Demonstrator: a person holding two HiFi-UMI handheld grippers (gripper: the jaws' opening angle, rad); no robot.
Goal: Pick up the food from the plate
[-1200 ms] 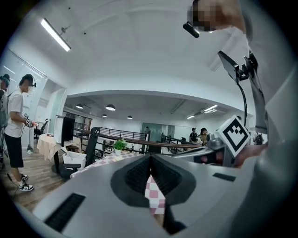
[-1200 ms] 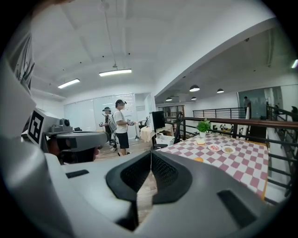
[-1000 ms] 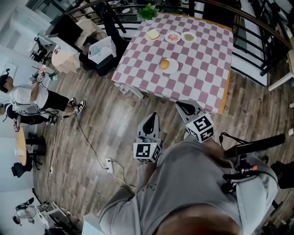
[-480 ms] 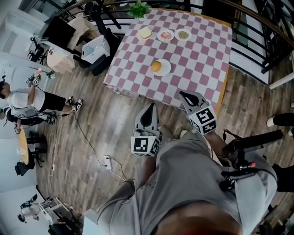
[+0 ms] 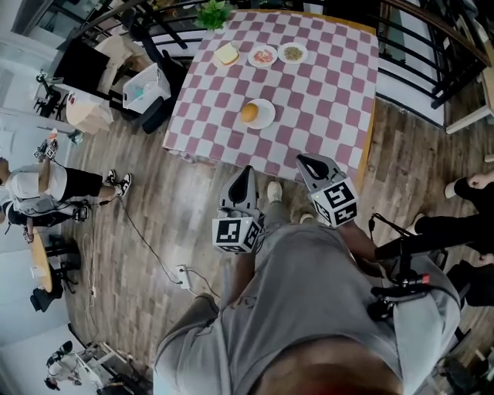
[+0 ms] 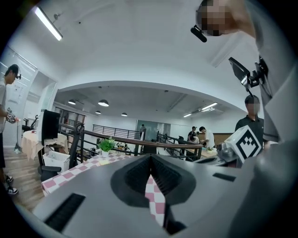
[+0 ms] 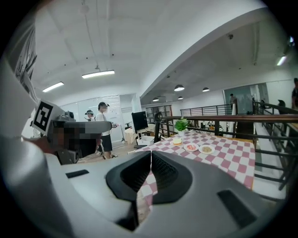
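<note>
Closest in, the left gripper (image 5: 245, 173) and right gripper (image 5: 304, 162) hang side by side over the wood floor (image 5: 154, 224), right up at the near edge of the table (image 5: 332, 100). Each gripper's own view shows its jaws pressed together, with nothing between them. Out past them is the pink-and-white checked cloth. On the table's near half sits a white plate (image 5: 267, 115), with a round golden bun (image 5: 248, 113) on its left side, well apart from both grippers. Further back, three dishes line the far edge: bread (image 5: 226, 54), then two small plates (image 5: 264, 55). A plant (image 5: 212, 14) stands at the far corner.
</note>
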